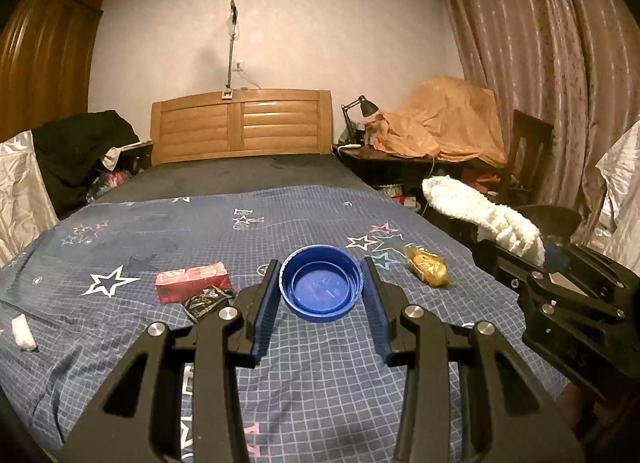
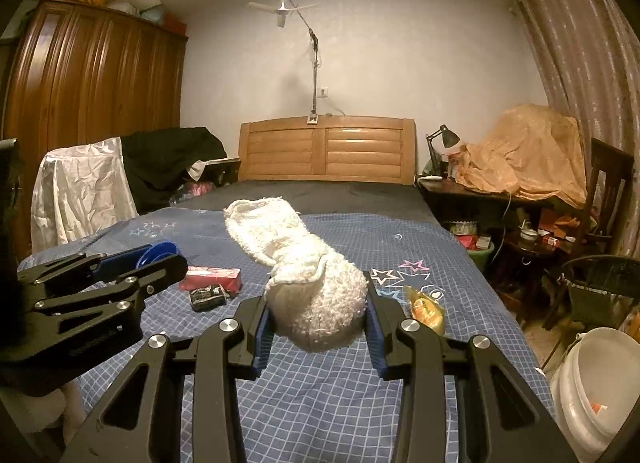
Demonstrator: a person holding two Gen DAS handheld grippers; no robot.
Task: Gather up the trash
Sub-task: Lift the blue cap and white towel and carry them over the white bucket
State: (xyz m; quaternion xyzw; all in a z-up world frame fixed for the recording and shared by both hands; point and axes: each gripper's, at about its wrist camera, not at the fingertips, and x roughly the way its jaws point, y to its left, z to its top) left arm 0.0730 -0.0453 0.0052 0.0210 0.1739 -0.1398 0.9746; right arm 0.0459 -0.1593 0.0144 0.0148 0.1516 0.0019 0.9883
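The left tool (image 1: 322, 295) is closed most of the way on a blue lid (image 1: 322, 289), pads pressing its rim on either side, hollow face towards the camera. The right tool (image 2: 318, 311) grips a white fluffy sock (image 2: 304, 263) by its rounded end; the sock's long axis runs forward and up, away from the jaws.

Both loads hang clear above the bed (image 1: 320, 375). The white bucket (image 2: 596, 383) stands on the floor to the right of and below the right tool, so that hand is nearer and probably drops first.

Left on the bedspread: a red box (image 1: 194, 281) and black wrapper (image 1: 208, 301) ahead-left of the left tool, a yellow wrapper (image 1: 425, 265) ahead-right.
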